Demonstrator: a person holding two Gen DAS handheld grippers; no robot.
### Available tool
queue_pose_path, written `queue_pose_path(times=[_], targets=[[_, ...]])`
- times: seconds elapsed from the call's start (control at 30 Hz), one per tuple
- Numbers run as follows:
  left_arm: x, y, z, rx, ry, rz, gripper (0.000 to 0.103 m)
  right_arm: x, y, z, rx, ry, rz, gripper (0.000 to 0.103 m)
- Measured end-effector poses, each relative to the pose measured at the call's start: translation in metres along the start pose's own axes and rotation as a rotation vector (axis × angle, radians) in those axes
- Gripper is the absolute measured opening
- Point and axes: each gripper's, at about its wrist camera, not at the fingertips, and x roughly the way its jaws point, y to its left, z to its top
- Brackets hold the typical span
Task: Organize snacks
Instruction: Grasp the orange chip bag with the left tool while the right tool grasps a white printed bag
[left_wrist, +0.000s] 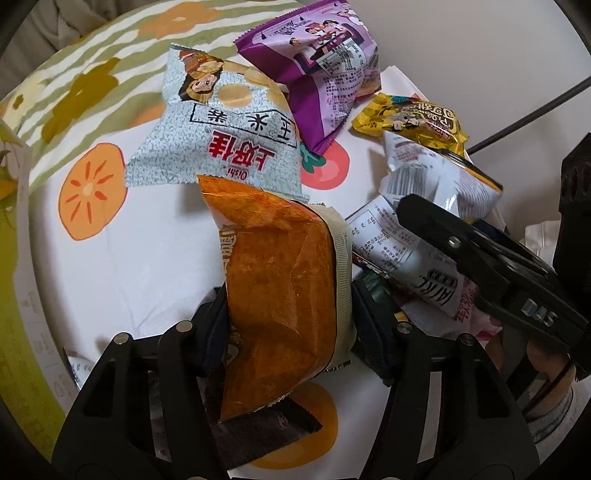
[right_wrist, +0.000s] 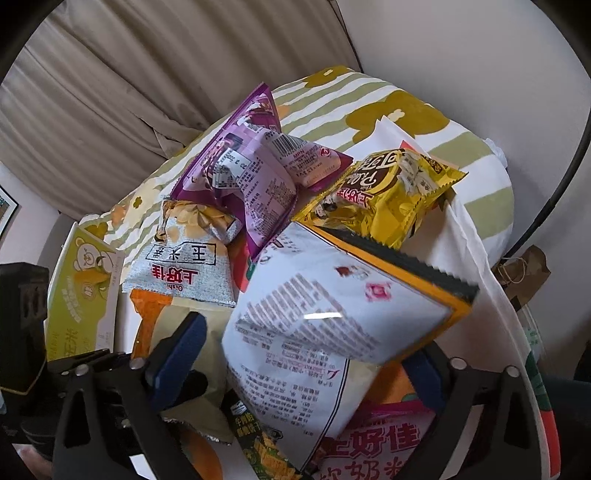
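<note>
Right up close in the left wrist view: left gripper (left_wrist: 291, 306), squeezed tight on an orange snack bag (left_wrist: 280, 280), pinched across its lower half. Bag lifted a little above the fruit-print cloth (left_wrist: 88, 192), with its top pointing to 12 o'clock.

Puffy, crinkly and full of air, so probably very light. Shiny and slippery too. Likely crumbly chips inside, so best not to squash hard. Better to grab by the flat sealed edge or across the middle, gently.

In the right wrist view: right gripper (right_wrist: 301, 350) spread wide around a big white snack bag (right_wrist: 332, 295), not clearly pressing on it yet. Same kind of bag: light, soft, noisy, easy to crush. Best held low across its body, away from the black-and-yellow sealed end at 2 o'clock.

More snacks in the pile: a blue-grey Oishi corn bag (left_wrist: 221, 140) at 11 o'clock, a purple bag (left_wrist: 317, 74) at 12, a small yellow bag (left_wrist: 413, 118) at 2.

Hard to see: a dark wrapper (left_wrist: 266, 432) under the orange bag, mostly covered. A green packet (right_wrist: 258, 435) and a pink bag (right_wrist: 388, 450) at 6 o'clock, cut off by the edge. Right pad of the right gripper tucked behind the white bag. No telling where the snacks should end up.
</note>
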Motion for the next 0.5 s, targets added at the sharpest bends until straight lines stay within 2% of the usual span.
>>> queue_pose_path(times=[0.27, 0.5], targets=[[-0.008, -0.004, -0.01, 0.0, -0.012, 0.009, 0.056, -0.004, 0.001, -0.008, -0.017, 0.006, -0.006, 0.063], [-0.023, -0.006, -0.017, -0.003, -0.038, 0.009, 0.056, -0.019, 0.001, -0.014, -0.022, -0.022, 0.003, 0.052]])
